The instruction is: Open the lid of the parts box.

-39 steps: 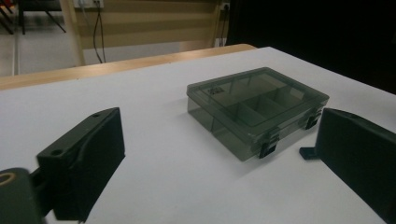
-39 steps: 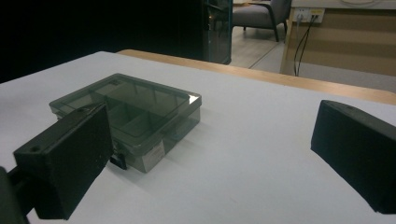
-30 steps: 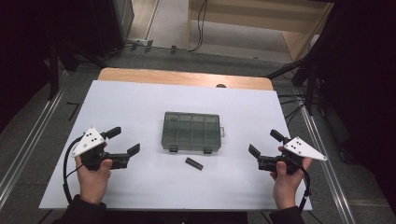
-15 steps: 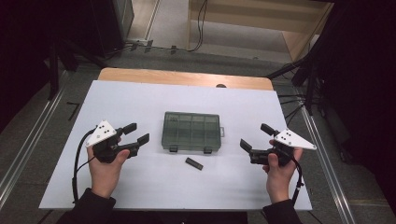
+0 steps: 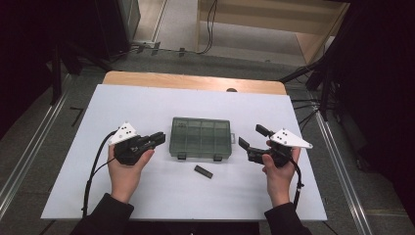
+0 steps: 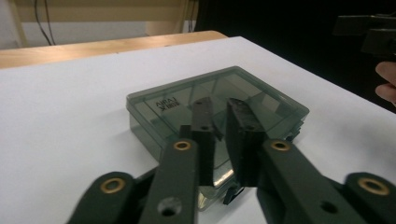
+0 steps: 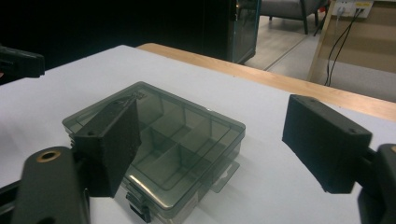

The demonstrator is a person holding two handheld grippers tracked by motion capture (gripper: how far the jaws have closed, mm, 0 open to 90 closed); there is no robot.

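A smoky transparent compartment box (image 5: 200, 138) (image 6: 271, 107) (image 7: 187, 135) lies closed in the middle of the white table (image 5: 147, 105). A small black piece (image 5: 203, 171) lies just in front of it. My left gripper (image 5: 159, 138) (image 6: 218, 105) points at the box's left side. Its jaws have just been closing and stand almost together with nothing between them. My right gripper (image 5: 252, 136) (image 7: 215, 109) sits close to the box's right side. Its jaws have just been closing a little and stay wide apart, with nothing between them. Neither gripper touches the box.
A wooden strip (image 5: 195, 81) runs along the table's far edge. Cables trail from both grippers toward the near edge. Metal rails flank the table on the floor at both sides. Bare white surface lies in front of and behind the box.
Both hands have moved inward toward the box. The left jaws went from wide apart to nearly together. The right jaws narrowed slightly.
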